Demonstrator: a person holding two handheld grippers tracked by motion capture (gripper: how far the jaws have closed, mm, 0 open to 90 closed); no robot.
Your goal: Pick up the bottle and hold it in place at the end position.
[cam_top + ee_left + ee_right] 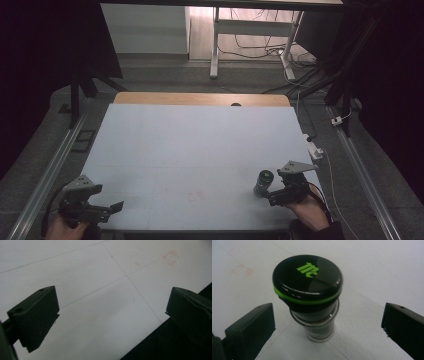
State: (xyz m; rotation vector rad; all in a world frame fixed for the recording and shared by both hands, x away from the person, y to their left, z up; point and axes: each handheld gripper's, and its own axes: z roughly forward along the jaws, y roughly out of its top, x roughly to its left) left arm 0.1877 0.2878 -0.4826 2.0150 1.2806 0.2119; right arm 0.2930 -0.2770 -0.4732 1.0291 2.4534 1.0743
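From above, the spice jar (263, 182) stands upright near the bench's (190, 150) front right corner, right tongs (275, 196) just beside it. Left tongs (110, 315) gape, idle over bare bench. Right tongs' view: jaws spread either side of the jar's black cap (307, 280), lined up to grip.

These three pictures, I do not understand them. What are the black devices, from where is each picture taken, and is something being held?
No robot is here. A person holds a hand-operated black two-jaw gripper in each hand: the left gripper and the right gripper. The high view looks down from above on the pale grey table. Each of the other two pictures comes from a camera riding on one gripper, looking along its jaws.

On the table stands one thing, upright: a small glass spice jar with a black lid and green ring, also seen in the high view. The right gripper has its jaws open on either side of the jar, not touching. The left gripper is open over bare table. Nothing is held.
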